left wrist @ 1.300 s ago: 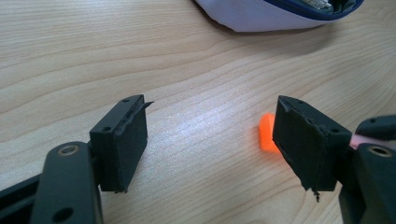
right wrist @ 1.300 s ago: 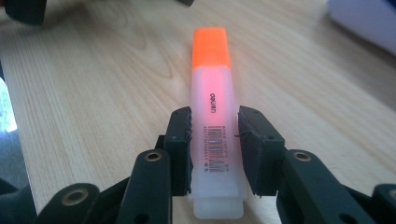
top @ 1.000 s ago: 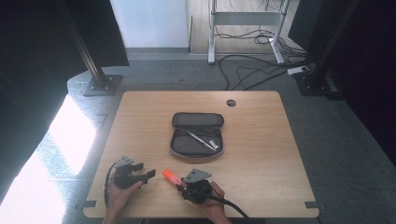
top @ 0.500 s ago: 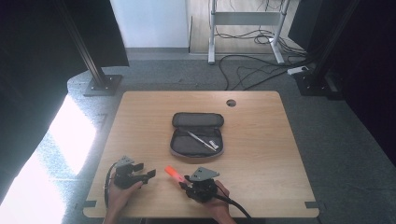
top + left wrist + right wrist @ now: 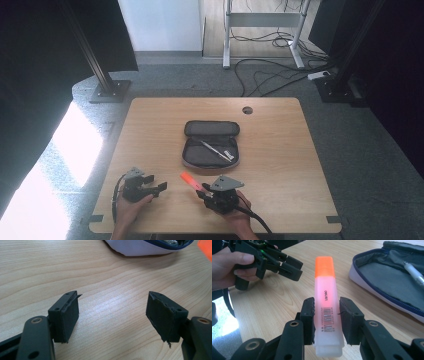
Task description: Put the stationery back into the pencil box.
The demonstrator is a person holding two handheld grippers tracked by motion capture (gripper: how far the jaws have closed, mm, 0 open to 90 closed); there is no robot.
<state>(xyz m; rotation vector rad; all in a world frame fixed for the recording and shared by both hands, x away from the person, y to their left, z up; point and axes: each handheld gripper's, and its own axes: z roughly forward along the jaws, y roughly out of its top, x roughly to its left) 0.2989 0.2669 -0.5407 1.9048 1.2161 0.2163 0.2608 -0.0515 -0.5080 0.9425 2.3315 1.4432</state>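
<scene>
Looking down on the bench (image 5: pixel 150 125), I see its wooden top take up the middle of the high view, with a round hole (image 5: pixel 247 110) close to its far edge. Next in size is the pencil case (image 5: pixel 210 144), lying unzipped and spread flat near the centre of the bench, grey inside with a blue zip line; a pen (image 5: pixel 216 150) and something small and pale, too small to identify, lie in its nearer half. My two hands come in over the near edge. The right tongs (image 5: pixel 326 311) sit just in from that edge, slightly right of its midpoint, and they are clamped on the highlighter (image 5: pixel 326 302), the pads pressing both sides of its pale barrel by the barcode. The highlighter sticks out ahead of the pads with its orange cap pointing away from me and leftward, its tip near the pencil case's near left corner but apart from it. The left tongs (image 5: pixel 113 315) hover low over bare wood toward the near left corner of the bench, pads spread wide with nothing between them, well apart from the highlighter.
</scene>
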